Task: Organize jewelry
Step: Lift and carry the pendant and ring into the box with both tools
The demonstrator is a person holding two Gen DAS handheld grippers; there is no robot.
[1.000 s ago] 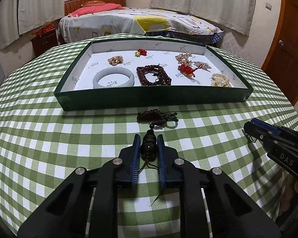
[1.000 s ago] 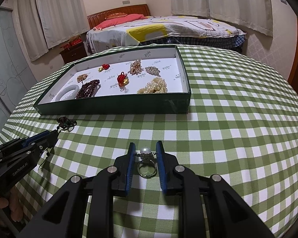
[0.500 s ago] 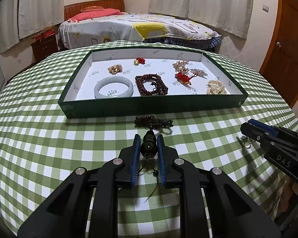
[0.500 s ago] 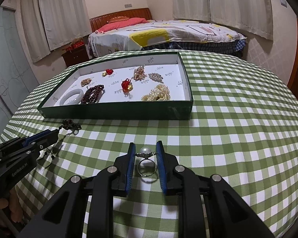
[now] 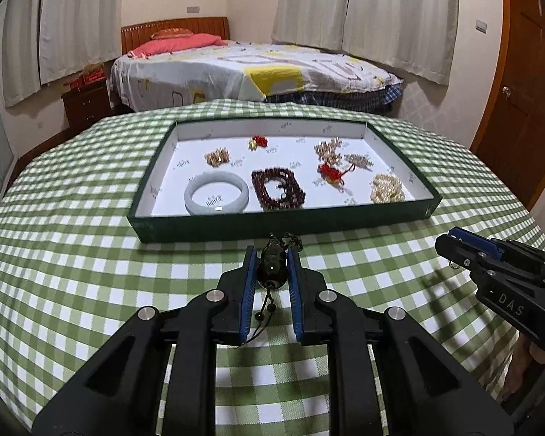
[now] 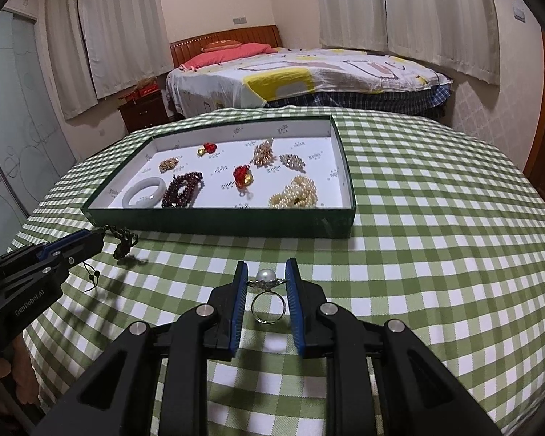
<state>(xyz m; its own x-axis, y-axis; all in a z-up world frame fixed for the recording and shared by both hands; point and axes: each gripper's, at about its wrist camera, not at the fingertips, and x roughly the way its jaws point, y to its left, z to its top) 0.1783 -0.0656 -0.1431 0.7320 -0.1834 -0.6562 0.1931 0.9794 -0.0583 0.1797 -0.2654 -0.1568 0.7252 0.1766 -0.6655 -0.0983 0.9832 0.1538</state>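
Gripping a dark bead pendant, the left gripper hangs off the table below the tray; its cord's far end is hidden behind the bead. At 3 o'clock, the right gripper pinches a pearl ring.

A: What colours on the table?
B: Green-and-white check. The tray is dark green outside, white inside.
A: And in it?
B: A pale grey bangle, dark red beads, cream pearls.
A: The grippers?
B: Black, blue pads.
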